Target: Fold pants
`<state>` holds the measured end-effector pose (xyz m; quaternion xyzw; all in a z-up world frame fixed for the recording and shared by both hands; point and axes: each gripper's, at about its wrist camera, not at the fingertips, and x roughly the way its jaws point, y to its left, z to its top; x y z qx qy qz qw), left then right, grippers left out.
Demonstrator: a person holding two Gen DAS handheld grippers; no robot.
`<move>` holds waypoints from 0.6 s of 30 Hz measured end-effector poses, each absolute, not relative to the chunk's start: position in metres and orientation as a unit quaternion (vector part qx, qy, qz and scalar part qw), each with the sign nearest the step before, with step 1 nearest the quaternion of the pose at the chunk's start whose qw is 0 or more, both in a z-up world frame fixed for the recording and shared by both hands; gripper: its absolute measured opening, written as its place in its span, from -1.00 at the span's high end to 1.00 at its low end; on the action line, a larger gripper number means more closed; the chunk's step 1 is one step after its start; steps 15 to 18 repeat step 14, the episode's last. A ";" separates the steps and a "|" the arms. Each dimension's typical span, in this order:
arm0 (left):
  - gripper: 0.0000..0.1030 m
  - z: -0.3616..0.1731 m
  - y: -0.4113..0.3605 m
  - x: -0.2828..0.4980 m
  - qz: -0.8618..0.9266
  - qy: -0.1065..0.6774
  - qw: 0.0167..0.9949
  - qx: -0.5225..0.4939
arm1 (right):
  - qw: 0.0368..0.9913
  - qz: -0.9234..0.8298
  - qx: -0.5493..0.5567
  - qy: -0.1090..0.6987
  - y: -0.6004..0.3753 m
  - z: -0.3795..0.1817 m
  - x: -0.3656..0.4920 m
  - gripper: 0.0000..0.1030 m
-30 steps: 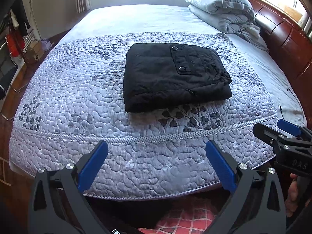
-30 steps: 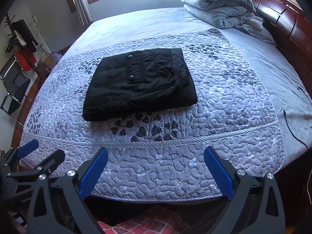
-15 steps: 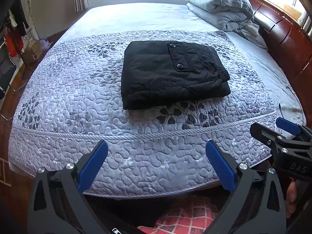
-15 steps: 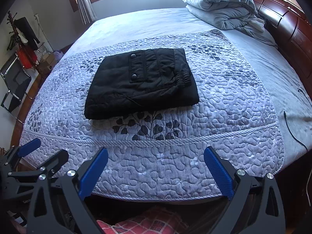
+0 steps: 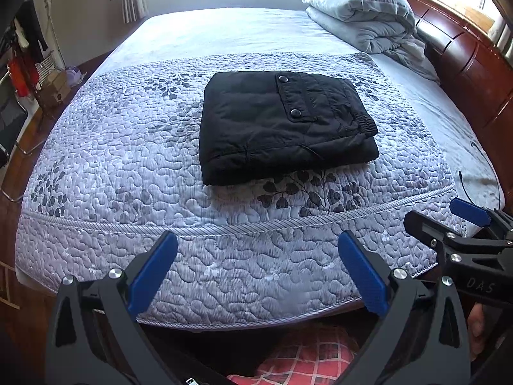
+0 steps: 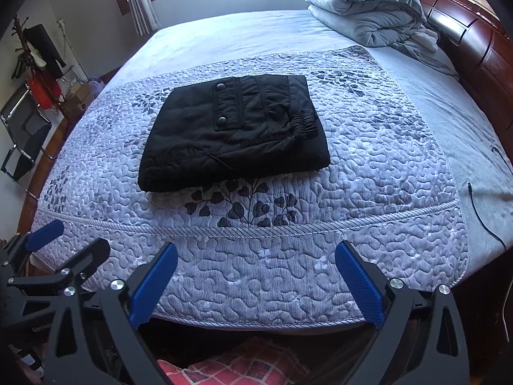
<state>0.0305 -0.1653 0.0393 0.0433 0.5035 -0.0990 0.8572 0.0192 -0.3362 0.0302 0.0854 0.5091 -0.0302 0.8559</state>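
Note:
The black pants point(image 5: 282, 125) lie folded into a flat rectangle on the quilted grey bedspread point(image 5: 128, 160), pocket snaps facing up; they also show in the right wrist view point(image 6: 234, 131). My left gripper point(image 5: 256, 256) is open and empty, held back over the bed's near edge. My right gripper point(image 6: 256, 266) is open and empty too, beside it. The right gripper shows at the right edge of the left wrist view point(image 5: 449, 224), and the left gripper at the left edge of the right wrist view point(image 6: 64, 240). Neither touches the pants.
A folded grey duvet point(image 5: 362, 9) lies at the head of the bed by the wooden headboard point(image 5: 465, 57). A black cable point(image 6: 481, 211) lies on the sheet at the right. A chair point(image 6: 22, 138) and a clothes rack point(image 6: 38, 57) stand on the left.
Both grippers have drawn slightly back and tilted, so the pants sit a little higher in view. The pants have not moved. Both jaws stay open.

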 end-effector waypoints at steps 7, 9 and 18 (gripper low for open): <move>-0.94 0.039 -0.167 0.031 -0.106 0.507 0.854 0.042 | 0.855 -0.031 0.088 0.510 -0.338 0.029 0.019 -0.92; -0.94 0.038 -0.166 0.032 -0.104 0.512 0.852 0.038 | 0.855 -0.031 0.089 0.509 -0.339 0.030 0.019 -0.92; -0.94 0.035 -0.164 0.034 -0.106 0.520 0.847 0.025 | 0.856 -0.030 0.092 0.509 -0.339 0.031 0.020 -0.92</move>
